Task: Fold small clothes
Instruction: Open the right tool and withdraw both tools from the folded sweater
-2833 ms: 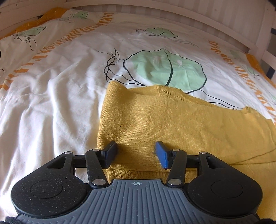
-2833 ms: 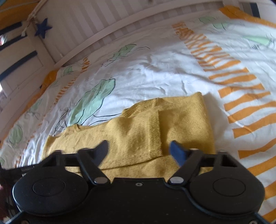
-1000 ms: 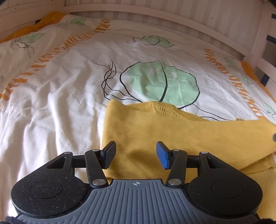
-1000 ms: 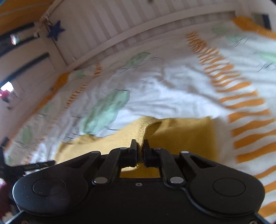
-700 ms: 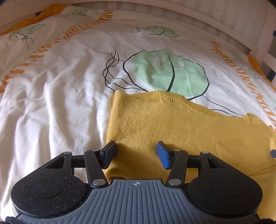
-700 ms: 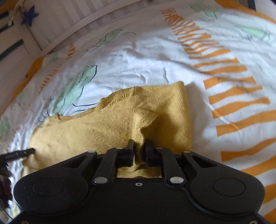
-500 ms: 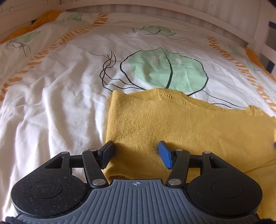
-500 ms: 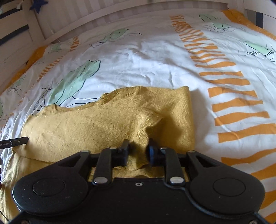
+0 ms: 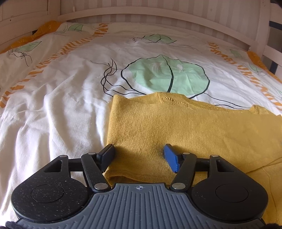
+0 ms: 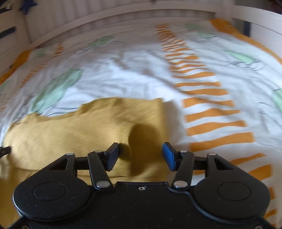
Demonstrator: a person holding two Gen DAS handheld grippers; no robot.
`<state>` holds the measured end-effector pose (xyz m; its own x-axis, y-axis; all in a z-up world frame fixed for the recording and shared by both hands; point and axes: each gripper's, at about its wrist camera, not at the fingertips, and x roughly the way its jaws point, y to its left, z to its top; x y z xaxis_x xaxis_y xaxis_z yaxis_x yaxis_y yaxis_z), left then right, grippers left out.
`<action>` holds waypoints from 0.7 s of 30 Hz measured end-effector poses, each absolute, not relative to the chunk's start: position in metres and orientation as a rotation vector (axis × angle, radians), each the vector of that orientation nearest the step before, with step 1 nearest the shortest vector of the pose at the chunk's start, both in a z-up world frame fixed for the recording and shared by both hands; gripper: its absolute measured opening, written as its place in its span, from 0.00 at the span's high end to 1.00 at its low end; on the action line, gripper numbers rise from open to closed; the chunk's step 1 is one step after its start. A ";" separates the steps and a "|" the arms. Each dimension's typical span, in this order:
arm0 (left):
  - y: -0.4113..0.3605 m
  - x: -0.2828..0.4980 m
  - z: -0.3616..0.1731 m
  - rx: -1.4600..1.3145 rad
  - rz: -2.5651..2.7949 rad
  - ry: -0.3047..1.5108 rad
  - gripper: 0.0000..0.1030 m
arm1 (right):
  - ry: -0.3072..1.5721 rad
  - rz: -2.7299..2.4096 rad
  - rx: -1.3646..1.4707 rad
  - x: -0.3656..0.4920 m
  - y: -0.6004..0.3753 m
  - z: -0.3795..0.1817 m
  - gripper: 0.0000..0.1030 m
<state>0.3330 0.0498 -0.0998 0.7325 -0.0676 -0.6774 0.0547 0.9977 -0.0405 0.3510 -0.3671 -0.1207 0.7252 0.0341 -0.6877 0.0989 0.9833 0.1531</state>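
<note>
A mustard-yellow knit garment (image 9: 185,126) lies folded on the bed, its long axis running crosswise between the two views: the left wrist view shows its left end as a straight folded edge, and the right wrist view (image 10: 98,130) shows its right end as another straight edge. An upper layer lies over a lower one, which shows at the near side. A short ribbed patch sits on the far edge.

It rests on a white duvet cover (image 9: 52,109) printed with green leaves, thin black lines and orange stripes, rumpled in places. A white slatted bed frame (image 9: 158,15) curves round the far side.

The left tool (image 9: 138,155) hovers with its jaws wide apart over the garment's near left corner, holding nothing. The right tool (image 10: 141,155) is also spread wide and empty above the right end; half a second ago its jaws were nearly together around a raised pinch of knit, which now lies flat. The right view is motion-blurred.
</note>
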 end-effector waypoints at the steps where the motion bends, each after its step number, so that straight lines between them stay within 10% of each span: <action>1: 0.050 0.333 -0.100 -0.018 -0.066 0.742 0.40 | 0.759 -0.072 0.188 0.351 -0.371 -0.121 0.39; 21: 0.047 0.326 -0.105 -0.024 -0.081 0.683 0.30 | 0.721 -0.101 0.124 0.369 -0.364 -0.140 0.08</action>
<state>0.3259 0.0470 -0.1050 0.7726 -0.0822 -0.6295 0.0666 0.9966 -0.0485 0.3688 -0.3645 -0.1404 0.7466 -0.0497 -0.6634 0.1351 0.9877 0.0781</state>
